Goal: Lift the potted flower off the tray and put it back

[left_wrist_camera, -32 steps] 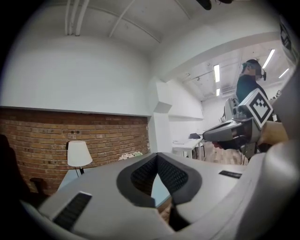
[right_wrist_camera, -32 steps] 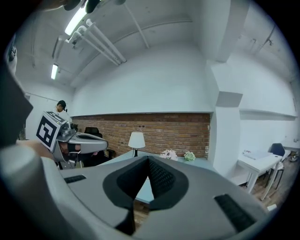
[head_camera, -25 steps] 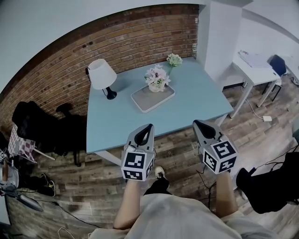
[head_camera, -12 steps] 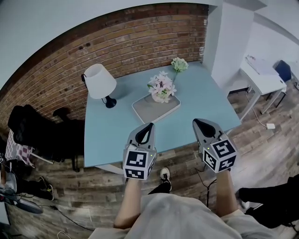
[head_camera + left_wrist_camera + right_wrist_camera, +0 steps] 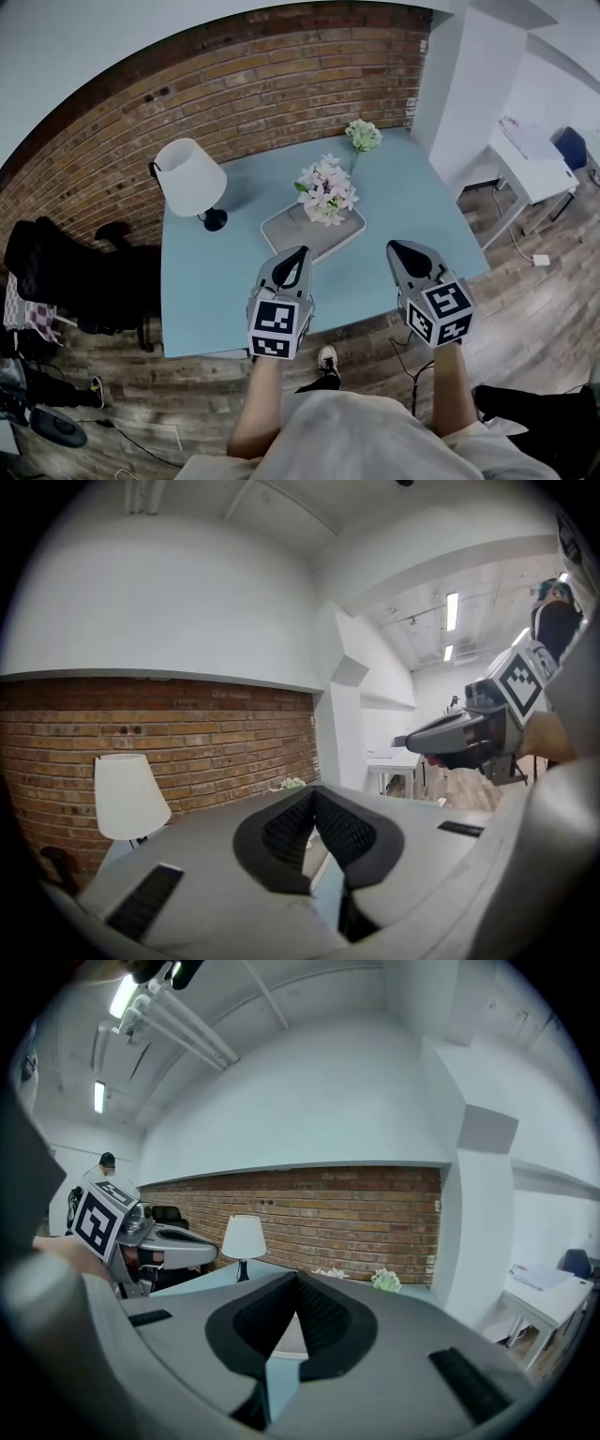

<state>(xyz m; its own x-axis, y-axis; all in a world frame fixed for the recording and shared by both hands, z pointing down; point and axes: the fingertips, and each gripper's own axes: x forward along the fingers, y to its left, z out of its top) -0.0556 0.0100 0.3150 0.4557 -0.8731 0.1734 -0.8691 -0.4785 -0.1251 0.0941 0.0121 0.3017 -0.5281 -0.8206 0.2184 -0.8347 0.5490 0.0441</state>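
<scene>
A potted flower (image 5: 326, 192) with pink and white blooms stands on a pale rectangular tray (image 5: 291, 232) near the middle of the light blue table (image 5: 216, 281). My left gripper (image 5: 300, 253) hangs over the table's near edge, just short of the tray, its jaws shut with nothing between them. Level with it to the right is my right gripper (image 5: 393, 247), also shut and empty. The tray is mostly hidden behind the jaws in both gripper views. In the left gripper view the right gripper (image 5: 405, 742) shows at the right; in the right gripper view the left gripper (image 5: 212, 1256) shows at the left.
A white table lamp (image 5: 188, 178) stands at the table's back left, and a small greenish flower bunch (image 5: 362, 136) at the back by the brick wall (image 5: 262, 84). A dark chair (image 5: 66, 272) is left of the table, a white desk (image 5: 530, 155) to the right.
Both grippers have come forward side by side toward the table, now reaching over its near edge. The table, tray and flower look closer; jaws have stayed shut.
</scene>
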